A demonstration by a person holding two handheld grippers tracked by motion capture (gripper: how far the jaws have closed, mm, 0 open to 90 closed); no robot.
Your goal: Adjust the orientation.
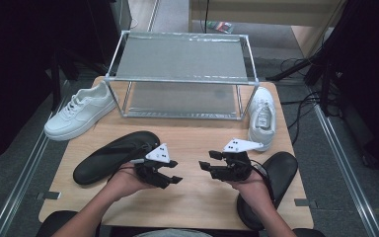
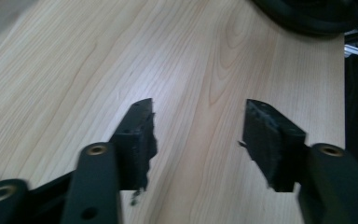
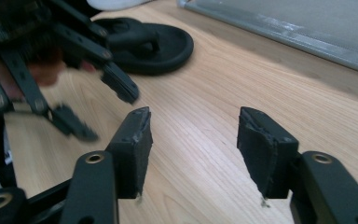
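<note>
**Both grippers empty over the table, four shoes around them**

Now the left gripper and the right gripper face each other above the middle of the wooden table, jaw tips near one another but apart. In each gripper's own view the two black jaws stand wide, with bare wood between them and nothing held.

Nearest to them are two black slippers. The left black slipper lies just behind the left hand; its long axis runs on a diagonal, one end toward the near left and the other toward the shelf. In the right gripper view it lies flat on its sole, strap up. The right black slipper lies at the near right corner, beside and partly under the right hand, its long axis running from the table's near edge up and to the right.

Two white sneakers also stand on the table. The left white sneaker sits at the far left corner, toe pointing to the near left. The right white sneaker sits at the far right, its length running nearly straight front to back.

One metal-framed rack with two grey shelves stands at the far edge between the sneakers; both shelves hold nothing.
</note>
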